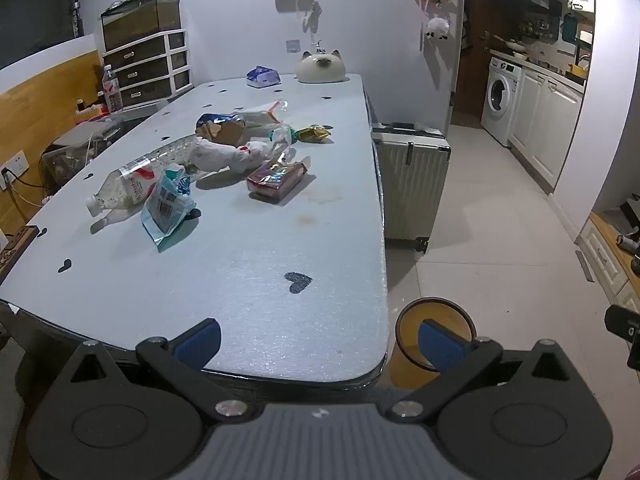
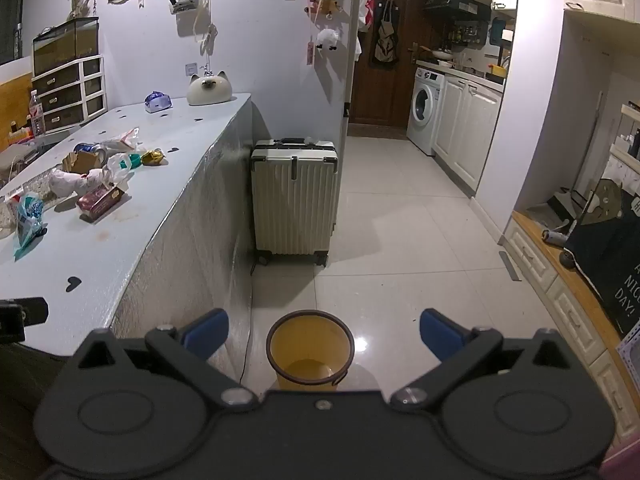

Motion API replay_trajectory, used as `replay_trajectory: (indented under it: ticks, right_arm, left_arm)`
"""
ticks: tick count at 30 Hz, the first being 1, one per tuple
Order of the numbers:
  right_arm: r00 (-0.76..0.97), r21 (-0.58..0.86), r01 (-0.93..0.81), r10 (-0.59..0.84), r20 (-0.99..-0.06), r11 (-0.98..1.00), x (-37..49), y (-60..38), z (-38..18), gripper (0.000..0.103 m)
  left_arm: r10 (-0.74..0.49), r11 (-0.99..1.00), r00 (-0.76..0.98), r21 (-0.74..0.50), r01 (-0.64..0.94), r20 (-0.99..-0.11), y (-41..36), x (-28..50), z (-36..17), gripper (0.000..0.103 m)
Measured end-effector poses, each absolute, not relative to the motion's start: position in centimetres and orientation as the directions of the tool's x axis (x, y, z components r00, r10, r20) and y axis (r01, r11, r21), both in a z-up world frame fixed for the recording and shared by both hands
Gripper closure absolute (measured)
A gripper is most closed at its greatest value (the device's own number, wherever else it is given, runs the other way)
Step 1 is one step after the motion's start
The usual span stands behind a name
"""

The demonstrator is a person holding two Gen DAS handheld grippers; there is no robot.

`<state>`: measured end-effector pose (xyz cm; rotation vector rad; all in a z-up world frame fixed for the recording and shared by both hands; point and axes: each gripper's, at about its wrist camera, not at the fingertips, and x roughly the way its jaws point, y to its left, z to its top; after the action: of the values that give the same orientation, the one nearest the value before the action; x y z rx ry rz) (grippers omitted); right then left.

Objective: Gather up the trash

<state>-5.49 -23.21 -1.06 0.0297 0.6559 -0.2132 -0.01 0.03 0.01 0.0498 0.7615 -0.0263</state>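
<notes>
Setting: A pale blue surface dotted with dark hearts stands beside a tiled floor, with a kitchen and a washing machine beyond.
Trash: Litter lies in a loose cluster toward the middle of the surface, well apart from both grippers.
Items: A clear plastic bottle lies on its side, a teal snack packet resting against it; a crumpled white bag sits just beside a shiny red carton; a gold wrapper lies farther back.
Bin: A yellow wastebasket with a dark rim stands on the floor at the near corner of the surface, only its bare bottom showing inside.
Left gripper: Blue-padded fingers spread wide with nothing between them, over the near edge of the surface.
Right gripper: Fingers likewise wide apart and holding nothing, above the wastebasket.
Background: A cream suitcase stands upright against the side of the surface; a cat-shaped ornament sits at the far end.
</notes>
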Motion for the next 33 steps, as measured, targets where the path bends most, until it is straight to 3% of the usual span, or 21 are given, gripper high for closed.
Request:
replay_trajectory:
  ticks: [33]
  right_arm:
    - [0.769, -0.040, 0.207, -0.188, -0.611, 0.977, -5.59, -23.48, -1.05, 0.000]
  left_arm:
    - [0.002, 0.998, 0.723, 0.049, 0.044, -0.691, -0.18, -0.10, -0.11, 0.000]
